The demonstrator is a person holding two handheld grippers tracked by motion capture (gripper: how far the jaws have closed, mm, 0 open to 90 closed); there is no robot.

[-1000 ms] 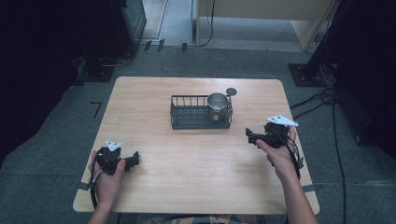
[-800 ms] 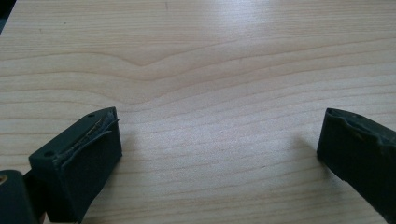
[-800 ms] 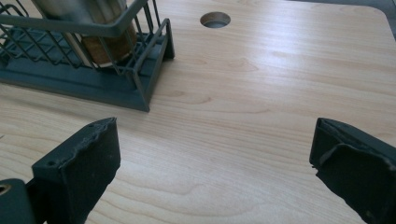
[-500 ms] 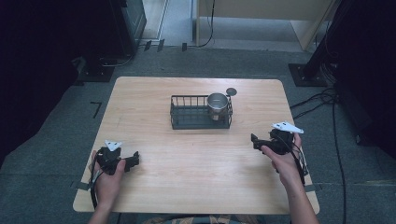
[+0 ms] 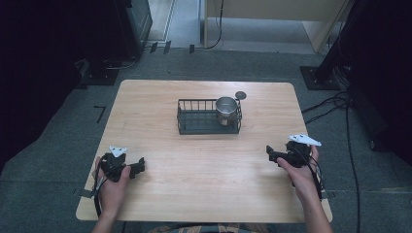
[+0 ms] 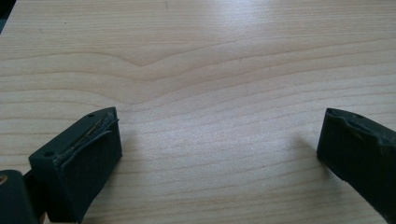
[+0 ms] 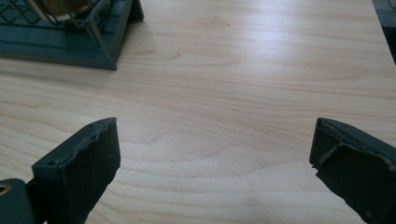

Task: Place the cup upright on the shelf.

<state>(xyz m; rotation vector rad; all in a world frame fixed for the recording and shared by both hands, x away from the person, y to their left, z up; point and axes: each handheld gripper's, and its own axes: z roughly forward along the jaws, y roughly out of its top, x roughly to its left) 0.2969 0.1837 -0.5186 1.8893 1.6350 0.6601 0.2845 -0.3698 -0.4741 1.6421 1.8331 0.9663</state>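
A dark wire basket (image 5: 195, 124) stands at the middle back of the wooden table (image 5: 204, 165), with a shiny metal cup (image 5: 226, 108) upright in its right end. The basket's corner (image 7: 100, 51) also appears at the top left of the right gripper view. My left gripper (image 5: 139, 166) rests low over the table's front left, open, with only bare wood between its jaws (image 6: 219, 149). My right gripper (image 5: 270, 154) hovers at the front right, pointing left, open and holding nothing (image 7: 215, 158).
A small dark round disc (image 5: 240, 95) lies on the table just behind the basket's right end. Cables (image 5: 335, 104) run over the grey floor to the right. Dark equipment stands beyond the far left corner.
My right gripper has drawn back toward the front right edge of the table, away from the basket. The left gripper has stayed put.
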